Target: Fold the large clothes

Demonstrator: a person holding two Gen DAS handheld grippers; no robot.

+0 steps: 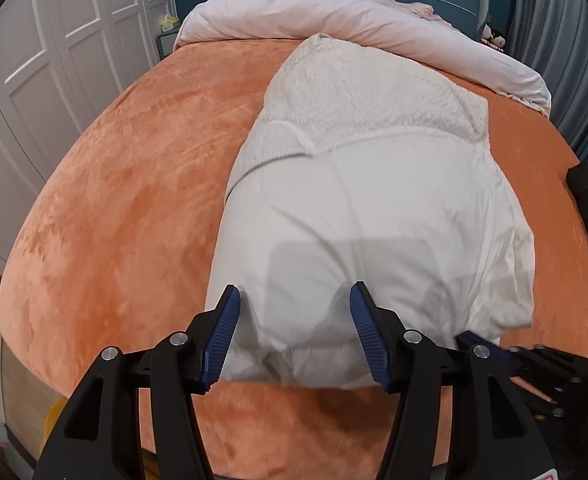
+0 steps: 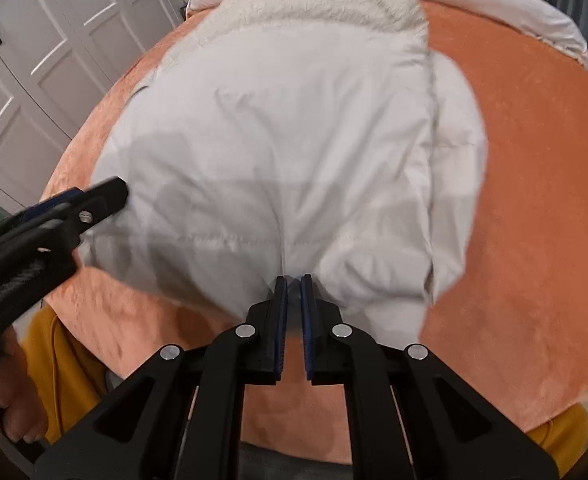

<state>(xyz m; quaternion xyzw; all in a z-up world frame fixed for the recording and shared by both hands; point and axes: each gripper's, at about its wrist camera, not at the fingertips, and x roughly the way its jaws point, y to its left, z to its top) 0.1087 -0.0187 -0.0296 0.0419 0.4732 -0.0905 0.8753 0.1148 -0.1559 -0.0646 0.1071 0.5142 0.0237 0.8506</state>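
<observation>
Item: white padded coat with fleece collar (image 1: 358,208), laid on orange plush bed (image 1: 125,200). Left hand-held gripper (image 1: 294,336): wide, hem bulk straddled. Right hand-held gripper (image 2: 294,312): pinched on hem fold. Risk: slick fabric slipped from narrow pinch, fold lost.

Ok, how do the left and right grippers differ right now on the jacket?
The left gripper stands wide, its jaws astride a bulky fold of the white jacket; the right gripper is nearly shut, pinching a thin bit of hem. Both sit at the jacket's near edge, angled down at the orange bed.
</observation>
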